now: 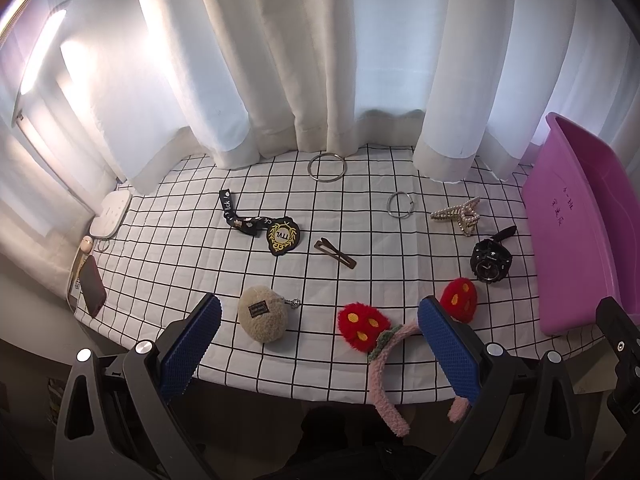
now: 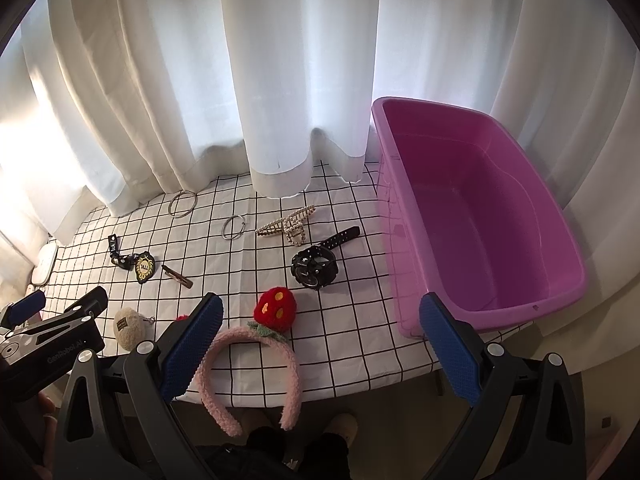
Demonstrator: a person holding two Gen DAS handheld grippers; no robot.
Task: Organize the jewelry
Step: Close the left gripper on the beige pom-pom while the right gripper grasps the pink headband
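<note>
A pink fuzzy headband (image 1: 380, 376) (image 2: 248, 368) with red strawberry ears (image 1: 362, 325) (image 2: 276, 307) hangs over the table's front edge. Behind it lie a black watch (image 1: 490, 261) (image 2: 314, 264), a pearl claw clip (image 1: 458, 214) (image 2: 288, 224), two metal rings (image 1: 327, 167) (image 1: 400, 205), a brown hair clip (image 1: 335, 254), a black strap with badge (image 1: 260, 228) and a beige plush charm (image 1: 262, 314). An empty purple bin (image 2: 480, 216) (image 1: 580, 232) stands at the right. My left gripper (image 1: 320, 344) and right gripper (image 2: 320, 344) are both open and empty, near the front edge.
White curtains (image 1: 320, 60) hang along the table's back. A white device (image 1: 112, 212), a dark phone (image 1: 93, 286) and a small figure (image 1: 86, 245) lie at the left edge. The cloth is a black-grid white sheet (image 1: 180, 248).
</note>
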